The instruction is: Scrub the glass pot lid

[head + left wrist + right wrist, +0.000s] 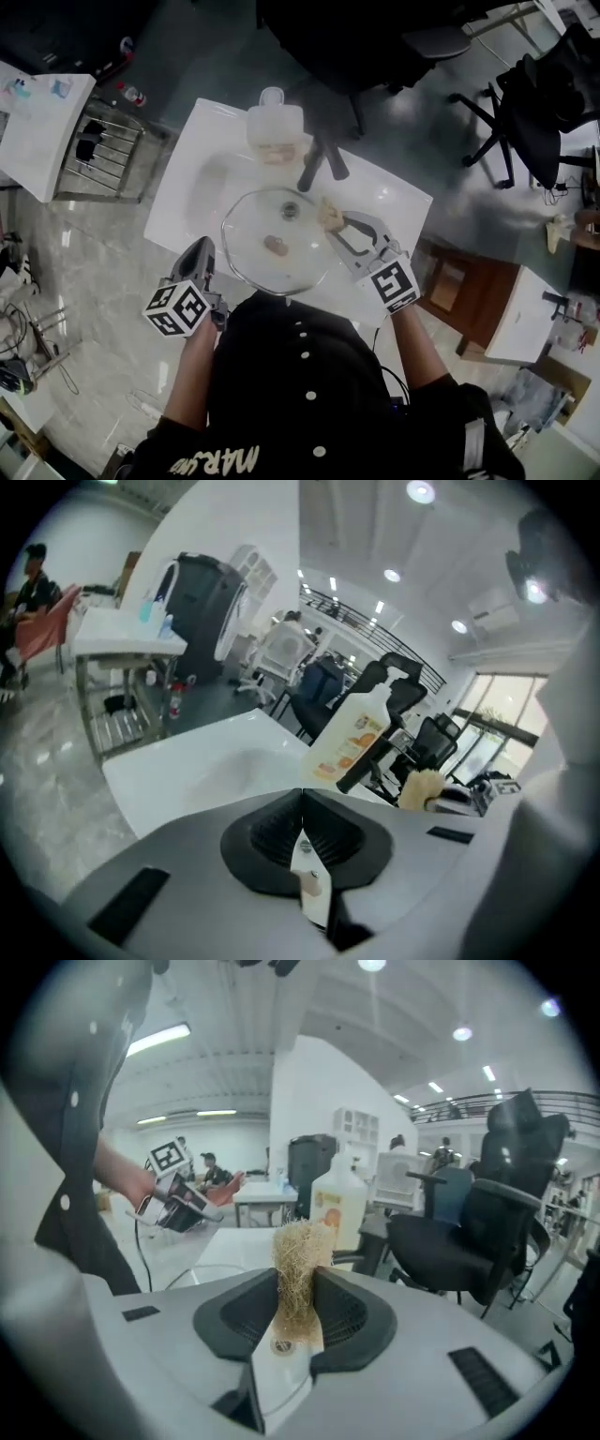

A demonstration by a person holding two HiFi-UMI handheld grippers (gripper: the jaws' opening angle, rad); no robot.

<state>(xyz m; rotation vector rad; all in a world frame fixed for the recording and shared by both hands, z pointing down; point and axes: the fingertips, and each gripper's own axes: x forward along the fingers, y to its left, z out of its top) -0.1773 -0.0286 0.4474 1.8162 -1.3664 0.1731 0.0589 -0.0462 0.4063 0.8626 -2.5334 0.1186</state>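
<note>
Counter (187,202): white and rectangular; the person stands at its near edge.
Bottle (275,127): pale jug with an orange label, upright at the far edge, well apart from the lid.
Chair (323,56): black office chair just past the far edge; one black part of it reaches over that edge just right of the bottle, between the bottle and the lid's far rim.
Rack (103,155): wire rack on the floor off the counter's left corner, beside a white side table (37,122).
Lid (258,234): round, clear glass, at mid-counter close to the near edge, with a brownish spot at its middle.
Left tongs (302,794): pressed together with nothing between them; just beside the lid's near left rim. Whether they touch it cannot be told.
Right tongs (298,1274): pinching a scrubber (300,1251), a straw-coloured fibre tuft that stands out past the tips.
Scrubber and lid: in the head view the tuft sits at the lid's far right rim; whether it touches the glass cannot be told.
Lid and tongs: the lid lies between the two, the left tongs on its left side and the right tongs on its right, both pointing toward the far edge.
</note>
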